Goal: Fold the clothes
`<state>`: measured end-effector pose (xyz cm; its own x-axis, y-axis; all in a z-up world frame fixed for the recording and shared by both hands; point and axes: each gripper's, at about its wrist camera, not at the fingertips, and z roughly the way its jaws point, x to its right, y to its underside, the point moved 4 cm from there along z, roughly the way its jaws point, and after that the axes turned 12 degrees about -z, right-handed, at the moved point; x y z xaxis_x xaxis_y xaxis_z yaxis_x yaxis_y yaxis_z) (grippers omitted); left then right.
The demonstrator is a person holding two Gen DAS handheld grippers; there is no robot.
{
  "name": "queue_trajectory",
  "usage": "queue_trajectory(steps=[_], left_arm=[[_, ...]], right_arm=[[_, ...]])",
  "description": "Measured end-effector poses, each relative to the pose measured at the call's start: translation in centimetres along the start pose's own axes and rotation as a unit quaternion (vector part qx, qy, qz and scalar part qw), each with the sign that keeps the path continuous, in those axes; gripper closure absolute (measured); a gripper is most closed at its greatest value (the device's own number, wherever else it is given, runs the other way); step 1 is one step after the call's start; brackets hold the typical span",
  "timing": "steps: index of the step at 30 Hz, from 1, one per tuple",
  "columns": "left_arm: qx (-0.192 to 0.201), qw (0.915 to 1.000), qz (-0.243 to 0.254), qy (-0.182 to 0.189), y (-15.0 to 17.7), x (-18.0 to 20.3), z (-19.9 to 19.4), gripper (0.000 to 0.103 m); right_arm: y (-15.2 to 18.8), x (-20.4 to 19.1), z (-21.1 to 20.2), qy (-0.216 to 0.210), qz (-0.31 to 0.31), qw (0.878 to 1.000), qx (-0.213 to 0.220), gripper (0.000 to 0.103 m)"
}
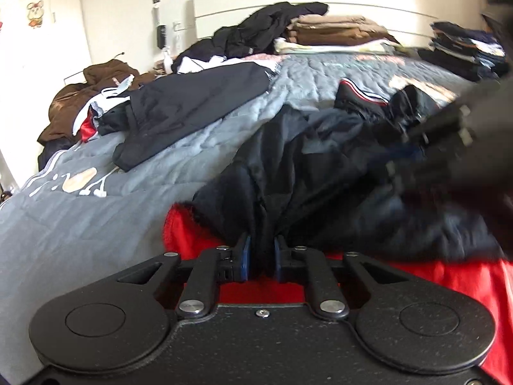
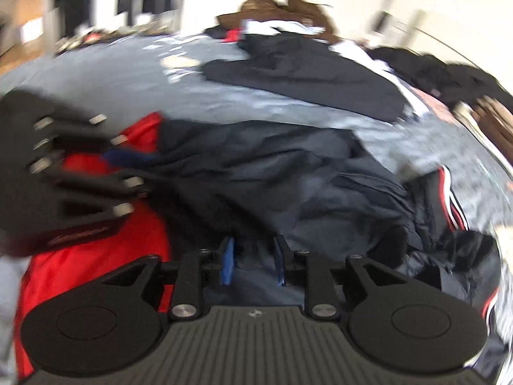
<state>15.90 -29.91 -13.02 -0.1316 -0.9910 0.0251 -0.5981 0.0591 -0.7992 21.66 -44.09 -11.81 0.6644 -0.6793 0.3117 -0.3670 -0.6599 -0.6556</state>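
Observation:
A dark navy jacket with a red lining lies crumpled on the bed, its red-and-white striped trim at the far end. My left gripper is shut on a gathered fold of its near edge, and creases fan out from the blue pads. The right gripper shows blurred at the right, over the jacket. In the right wrist view the right gripper is open, pads apart with jacket fabric lying between them. The left gripper is at the left beside the red lining.
The grey quilted bedspread covers the bed. Black trousers lie flat beyond the jacket. A brown coat and mixed clothes are heaped at the left edge. Folded stacks and a dark stack sit by the headboard.

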Motion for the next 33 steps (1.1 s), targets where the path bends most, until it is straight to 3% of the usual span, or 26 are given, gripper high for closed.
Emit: queue_trajectory(steps=[3,4,6,10,13,16,18,20,21,22,26,33], left_arm=[[-0.014,0.9997,0.021,-0.006,1.0,0.1,-1.0,0.094],[-0.019,0.9997,0.015,-0.004,1.1,-0.1,-1.2,0.095],[-0.020,0.9997,0.007,0.010,1.2,-0.2,-1.6,0.095],[-0.017,0.9995,-0.001,0.027,0.7,-0.4,-2.3,0.095],[-0.002,0.9996,-0.007,0.028,0.1,-1.1,-3.3,0.094],[0.009,0.9995,-0.008,0.030,-0.4,-1.8,-4.4,0.091],[0.006,0.9990,-0.016,0.042,-0.9,-2.3,-5.0,0.079],[0.010,0.9979,-0.024,0.059,-1.4,-2.7,-5.9,0.050],[0.015,0.9970,-0.029,0.070,-1.7,-2.9,-6.4,0.049],[0.024,0.9961,-0.028,0.080,-1.8,-2.9,-7.0,0.049],[0.037,0.9945,-0.031,0.093,-1.6,-2.7,-8.9,0.049],[0.035,0.9927,-0.036,0.110,0.8,-2.3,-12.4,0.049]], right_arm=[[0.6,1.5,0.4,0.011,0.054,0.998,0.004,0.086],[0.8,1.5,0.8,0.026,0.049,0.998,-0.006,0.094],[1.3,1.8,1.5,0.056,0.034,0.998,-0.025,0.096],[2.0,3.0,1.0,0.060,0.058,0.996,-0.020,0.096],[2.3,4.6,0.4,0.099,0.055,0.993,-0.025,0.096],[2.4,6.0,-0.4,0.118,0.071,0.990,-0.022,0.090],[2.4,6.2,-1.4,0.113,0.093,0.989,-0.018,0.081],[2.5,5.9,-2.9,0.108,0.111,0.988,-0.005,0.068],[2.6,5.7,-3.9,0.103,0.127,0.987,0.003,0.059],[2.8,5.3,-5.1,0.096,0.147,0.984,0.011,0.057],[4.4,3.3,-10.0,0.071,0.233,0.969,0.040,0.055],[7.1,-3.8,-17.6,0.076,0.290,0.953,0.035,0.050]])
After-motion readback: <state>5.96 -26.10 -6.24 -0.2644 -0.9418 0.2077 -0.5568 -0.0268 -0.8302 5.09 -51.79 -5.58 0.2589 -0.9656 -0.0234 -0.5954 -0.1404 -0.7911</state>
